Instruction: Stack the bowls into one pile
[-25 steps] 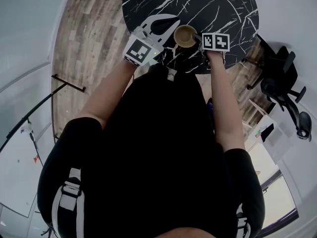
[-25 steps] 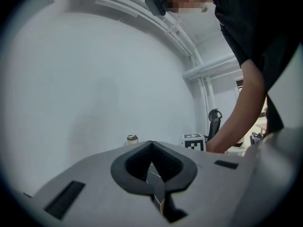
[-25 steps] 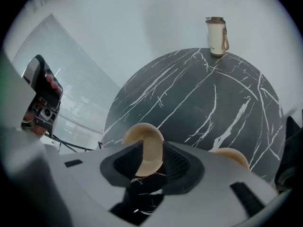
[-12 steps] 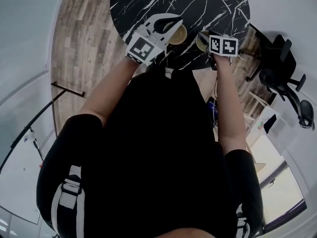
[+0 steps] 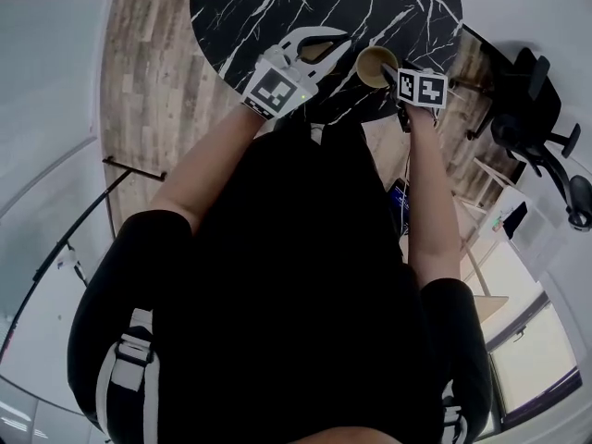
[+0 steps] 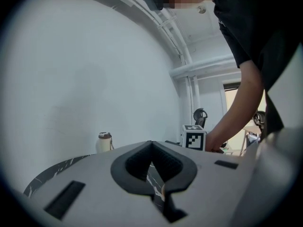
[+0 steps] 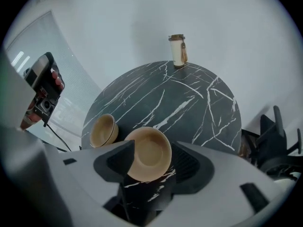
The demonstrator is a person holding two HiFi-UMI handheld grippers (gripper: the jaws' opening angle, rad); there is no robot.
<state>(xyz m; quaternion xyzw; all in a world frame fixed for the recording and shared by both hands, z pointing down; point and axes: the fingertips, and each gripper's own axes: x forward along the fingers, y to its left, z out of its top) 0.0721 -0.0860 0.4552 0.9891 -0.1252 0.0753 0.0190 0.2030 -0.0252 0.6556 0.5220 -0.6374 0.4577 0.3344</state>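
On the table (image 7: 189,98), near its front edge, the left gripper (image 6: 151,144) hangs pinched together on nothing. The left bowl (image 7: 104,130) stands just beside the right bowl (image 7: 150,154), which sits between the right gripper (image 7: 154,148) jaws, just opened wide. A grab on its sloped wall could skid it off the edge

Light: soft, even and white; the pale wall (image 7: 142,13) behind the desk (image 7: 189,103) is evenly lit.
Head view: dim at centre; the black shirt (image 5: 305,276) below the desk loses all detail.
Shadows: faint shading inside the bowl (image 7: 149,152) at the desk's near edge.
Distortion: fisheye curves throughout; a black vignette rings both gripper views.
Focus: near foreground soft; a mosaic patch tops the left gripper view.
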